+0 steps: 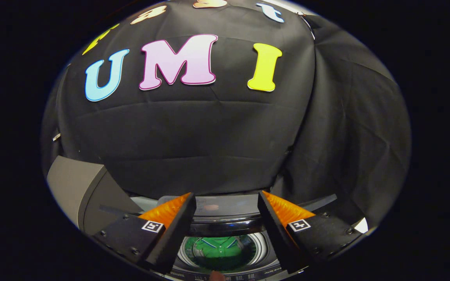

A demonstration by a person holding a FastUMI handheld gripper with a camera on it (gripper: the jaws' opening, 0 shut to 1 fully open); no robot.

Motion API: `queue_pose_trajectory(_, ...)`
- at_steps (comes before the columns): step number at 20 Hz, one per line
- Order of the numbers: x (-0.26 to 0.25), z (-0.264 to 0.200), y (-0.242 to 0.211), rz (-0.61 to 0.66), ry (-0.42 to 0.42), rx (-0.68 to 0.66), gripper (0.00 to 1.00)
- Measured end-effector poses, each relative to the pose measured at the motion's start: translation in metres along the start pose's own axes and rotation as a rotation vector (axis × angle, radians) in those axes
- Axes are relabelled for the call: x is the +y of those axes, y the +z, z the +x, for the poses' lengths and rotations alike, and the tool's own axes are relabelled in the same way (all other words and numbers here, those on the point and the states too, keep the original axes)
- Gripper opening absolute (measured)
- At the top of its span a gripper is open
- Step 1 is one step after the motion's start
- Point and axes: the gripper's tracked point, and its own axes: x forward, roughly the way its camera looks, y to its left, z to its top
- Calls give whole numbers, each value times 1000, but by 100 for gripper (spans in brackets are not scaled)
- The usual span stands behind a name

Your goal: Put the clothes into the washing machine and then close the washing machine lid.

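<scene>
While I hold the gripper [225, 203] above the washing machine [225, 205], a grey box [76, 187] sits off to its left. Between the fingers, below them, I see the green clothes [219, 249] lying in the drum [262, 244]. Fingers are spread wide, gripping nothing. Lid position: cannot tell.

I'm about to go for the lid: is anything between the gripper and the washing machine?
Nothing visible blocks it. The gripper is open, with the washing machine just ahead; a green garment lies inside the drum.
</scene>
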Motion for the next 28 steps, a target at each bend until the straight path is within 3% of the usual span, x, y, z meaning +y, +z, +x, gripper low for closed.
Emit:
queue_pose_trajectory(6,3,-5,-9,7,18,8,100)
queue_pose_trajectory(15,5,-31,-89,-43,66,297,99)
queue_pose_trajectory(21,1,-40,-111,-52,53,401,99)
queue_pose_trajectory(25,3,-39,-88,-39,64,334,99)
queue_pose_trajectory(28,12,-55,-23,-26,83,164,99)
